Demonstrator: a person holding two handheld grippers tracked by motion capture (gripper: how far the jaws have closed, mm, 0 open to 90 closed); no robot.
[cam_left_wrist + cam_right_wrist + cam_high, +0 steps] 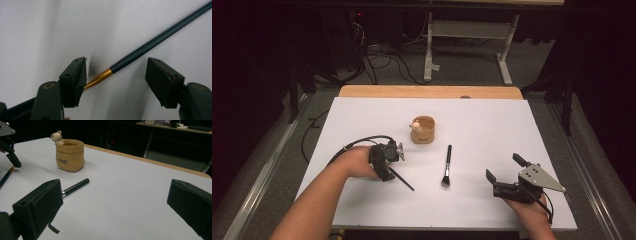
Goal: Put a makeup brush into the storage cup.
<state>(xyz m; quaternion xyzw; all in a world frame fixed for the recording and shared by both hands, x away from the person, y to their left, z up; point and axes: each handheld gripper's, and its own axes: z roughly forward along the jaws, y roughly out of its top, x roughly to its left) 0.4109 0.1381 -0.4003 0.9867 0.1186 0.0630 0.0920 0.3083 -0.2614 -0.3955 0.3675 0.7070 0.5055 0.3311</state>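
My left tongs [116, 75] part-open astride slim dark-teal pencil-like stick with tapered brass tip [140, 51], pads not pressing, stick flat on matte white bench [492, 125], my right tongs [507, 169] wide open, empty, near black-handled makeup brush [447, 165], tan ceramic sack-shaped cup [422, 130].

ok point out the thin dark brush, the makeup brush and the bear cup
thin dark brush [155, 41], left gripper view, on its dark handle
makeup brush [447, 162], high view, on its black handle
bear cup [69, 156], right gripper view, on its tan front wall
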